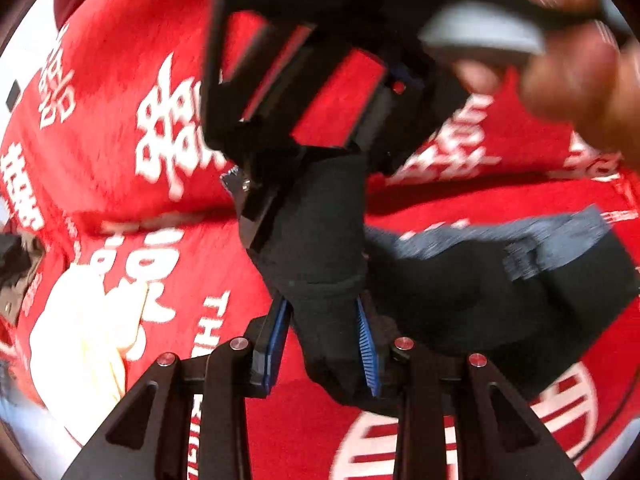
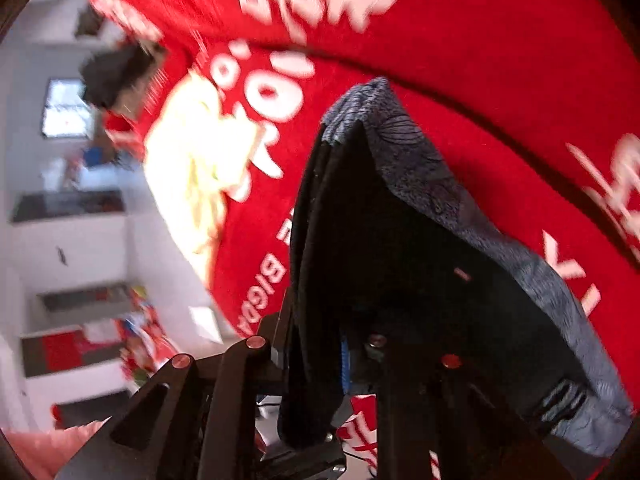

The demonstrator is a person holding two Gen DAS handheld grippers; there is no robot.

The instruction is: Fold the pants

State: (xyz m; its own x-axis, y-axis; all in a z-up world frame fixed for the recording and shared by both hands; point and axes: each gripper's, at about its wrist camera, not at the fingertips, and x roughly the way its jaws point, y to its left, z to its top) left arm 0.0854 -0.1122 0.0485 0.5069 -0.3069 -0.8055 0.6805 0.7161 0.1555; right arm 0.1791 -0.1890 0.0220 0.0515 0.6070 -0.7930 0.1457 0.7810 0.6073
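Pants (image 1: 320, 240) between left tool (image 1: 324, 344) pads

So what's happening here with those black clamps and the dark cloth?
A person is folding dark pants over a red cloth with white lettering, using a hand-held gripper in each hand. The left gripper has its jaws shut on a bunched part of the pants. The right gripper is also clamped on the dark fabric, which hangs lifted from it. A pale yellow garment lies nearby.
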